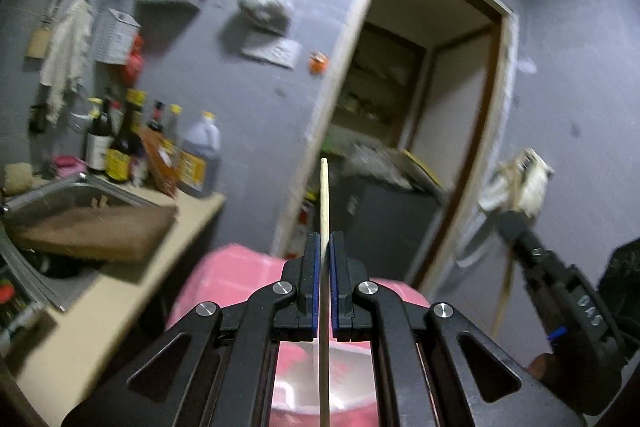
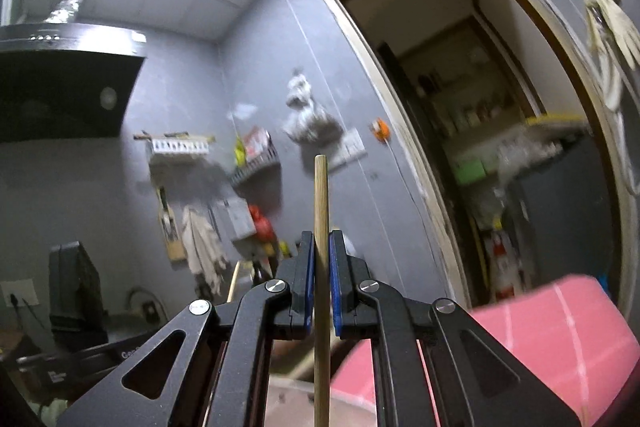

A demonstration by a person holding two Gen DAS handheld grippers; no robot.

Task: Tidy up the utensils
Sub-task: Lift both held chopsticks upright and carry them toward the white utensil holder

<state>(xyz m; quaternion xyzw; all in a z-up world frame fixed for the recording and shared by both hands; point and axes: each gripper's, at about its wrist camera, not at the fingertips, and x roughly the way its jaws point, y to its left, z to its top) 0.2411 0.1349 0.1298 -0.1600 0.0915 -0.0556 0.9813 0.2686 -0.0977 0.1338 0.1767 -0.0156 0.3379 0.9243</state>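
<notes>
While both hand-held tools point out across a cramped grey-walled kitchen, each is clenched on a single utensil. The left gripper [image 1: 324, 247], black with blue pads, pinches a thin pale wooden chopstick [image 1: 324, 203] partway along its length, so the tip stands upright beyond the jaws and the shaft runs back down between the arms. The right gripper [image 2: 321, 247] grasps a thicker brown wooden stick [image 2: 321, 199] in the same manner, its blunt end rising clear of the pads. Gripping each piece away from its end likely keeps it from swinging during a carry. Below and ahead sits a pink plastic bin [image 1: 236, 275], which may be where the utensils belong, though its inside is not shown. To the left lie a steel sink [image 1: 60, 195], a brown wooden chopping board [image 1: 92, 231] propped across it, and a row of dark sauce bottles [image 1: 120, 139] against the wall. An open doorway [image 1: 436, 99] leads to a storeroom. Neither stick touches any surface.
</notes>
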